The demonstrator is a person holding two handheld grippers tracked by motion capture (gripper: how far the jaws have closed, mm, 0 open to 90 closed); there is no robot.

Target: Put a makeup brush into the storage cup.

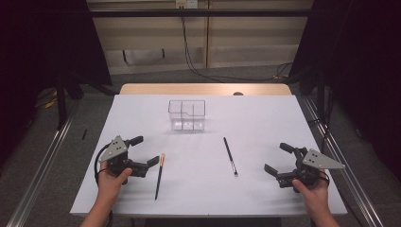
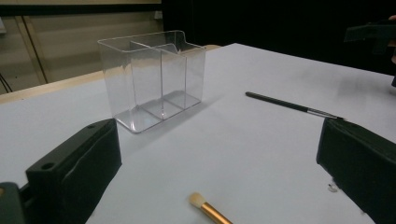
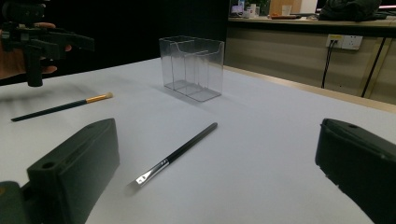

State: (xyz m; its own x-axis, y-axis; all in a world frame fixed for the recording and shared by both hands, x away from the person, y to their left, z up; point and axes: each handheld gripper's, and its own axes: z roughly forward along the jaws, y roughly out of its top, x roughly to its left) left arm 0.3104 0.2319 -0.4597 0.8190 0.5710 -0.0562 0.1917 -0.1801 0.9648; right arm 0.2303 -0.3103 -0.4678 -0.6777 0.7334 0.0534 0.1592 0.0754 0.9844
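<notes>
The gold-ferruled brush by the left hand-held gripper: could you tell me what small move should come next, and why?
Probably ease the left hand-held gripper forward and down over the gold-ferruled brush. Its jaws stand open, the brush lies flat on the table just ahead of them, untouched, and the clear organizer stands empty.

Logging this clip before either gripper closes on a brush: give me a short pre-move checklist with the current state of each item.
1. Left gripper open wide enough for a handle: ok.
2. Right gripper open: ok.
3. Gold-ferrule brush lies flat and free on the table, its bristle end near the left jaws, not yet between them: ok.
4. Thin black brush lies apart from the other brush, untouched, ahead of the right gripper: ok.
5. Clear organizer upright, compartments look empty: ok.
6. Nothing lies between the brushes and the organizer: ok.
</notes>
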